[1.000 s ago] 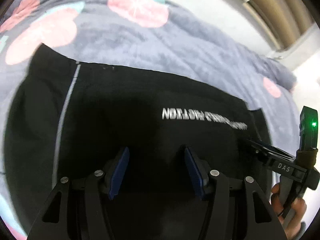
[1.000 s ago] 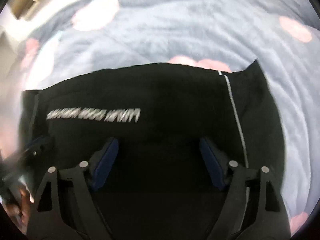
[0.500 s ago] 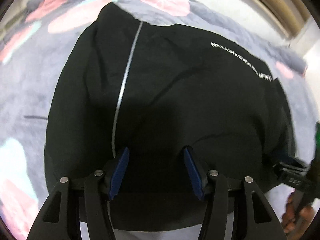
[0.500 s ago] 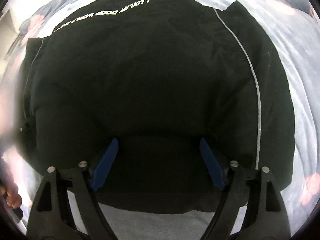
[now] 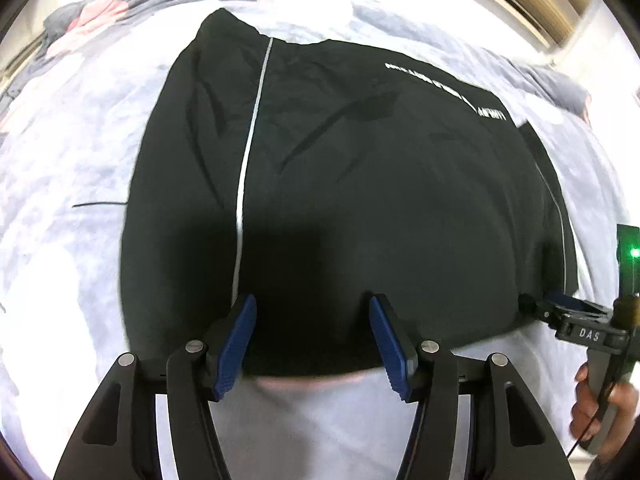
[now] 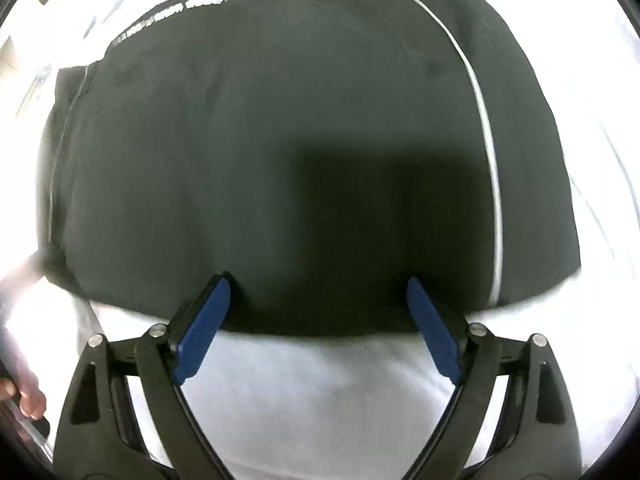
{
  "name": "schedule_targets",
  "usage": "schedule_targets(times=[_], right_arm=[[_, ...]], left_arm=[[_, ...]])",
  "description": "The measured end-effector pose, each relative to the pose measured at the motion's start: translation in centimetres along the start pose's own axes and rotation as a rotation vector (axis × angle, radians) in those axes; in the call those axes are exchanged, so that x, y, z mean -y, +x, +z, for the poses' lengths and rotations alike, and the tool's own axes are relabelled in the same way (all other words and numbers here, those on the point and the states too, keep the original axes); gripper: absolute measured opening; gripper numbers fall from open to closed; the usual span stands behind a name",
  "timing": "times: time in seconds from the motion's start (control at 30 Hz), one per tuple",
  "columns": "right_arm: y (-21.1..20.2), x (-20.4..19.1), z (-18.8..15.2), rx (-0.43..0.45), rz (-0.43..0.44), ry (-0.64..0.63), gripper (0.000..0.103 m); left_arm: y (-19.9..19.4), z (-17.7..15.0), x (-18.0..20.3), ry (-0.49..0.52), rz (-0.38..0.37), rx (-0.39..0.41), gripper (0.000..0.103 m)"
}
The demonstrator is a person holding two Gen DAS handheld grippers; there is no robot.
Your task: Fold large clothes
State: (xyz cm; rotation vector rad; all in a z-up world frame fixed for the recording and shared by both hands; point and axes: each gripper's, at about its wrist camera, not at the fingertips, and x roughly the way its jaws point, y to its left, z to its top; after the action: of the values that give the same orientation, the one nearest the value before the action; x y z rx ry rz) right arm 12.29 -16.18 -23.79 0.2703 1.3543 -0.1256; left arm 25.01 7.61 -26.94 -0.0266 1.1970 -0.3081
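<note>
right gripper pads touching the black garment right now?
Cannot tell. In the right wrist view the right gripper stands open over the near edge of the black garment, nothing pinched between its pads, but whether a tip rests on the cloth does not show.

Left gripper (image 5: 312,340): black linkage arms with silver pivot screws and ribbed blue pads (image 5: 236,344). Right gripper (image 6: 320,328): same black frame, smooth blue pads. Its body, seen from the left wrist, carries white "DAS" lettering and a lit green LED.
</note>
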Motion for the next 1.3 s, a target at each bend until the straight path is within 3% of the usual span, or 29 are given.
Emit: schedule_targets(times=[0.13,0.23,0.37,0.6,0.8,1.2,1.23,1.3], right_arm=[[-1.0,1.6,-3.2,0.016,-0.015,0.037,0.085],[-1.9,3.1,-4.8,0.025,-0.008,0.076,0.084],[-4.5,4.7,-5.3,0.078,-0.015,0.107,0.084],[-7.5,8.0,0.4,0.184,-0.058,0.112,0.086],[-5.5,9.9,4.5,0.186,-0.139,0.095,0.086],[-2.4,11.6,7.8,0.155,-0.083,0.095,0.090],[-2.0,11.6,8.2,0.153,-0.078,0.091,0.091],[-1.6,11.7,8.8,0.147,-0.057,0.084,0.092]], left_arm=[[-1.0,-2.4,-0.7,0.047,0.071,-0.019,0.060],[-1.9,-4.0,-2.4,-0.011,0.055,-0.031,0.060],[-3.9,-3.8,-5.0,-0.091,0.024,0.005,0.060],[-7.5,0.3,-9.6,-0.226,-0.052,0.114,0.061],[-4.2,5.2,-10.4,-0.219,-0.027,0.099,0.061],[4.1,8.6,-10.5,-0.162,-0.069,-0.047,0.061],[4.5,8.6,-10.6,-0.167,-0.077,-0.050,0.062],[5.3,8.7,-11.5,-0.205,-0.088,-0.047,0.079]])
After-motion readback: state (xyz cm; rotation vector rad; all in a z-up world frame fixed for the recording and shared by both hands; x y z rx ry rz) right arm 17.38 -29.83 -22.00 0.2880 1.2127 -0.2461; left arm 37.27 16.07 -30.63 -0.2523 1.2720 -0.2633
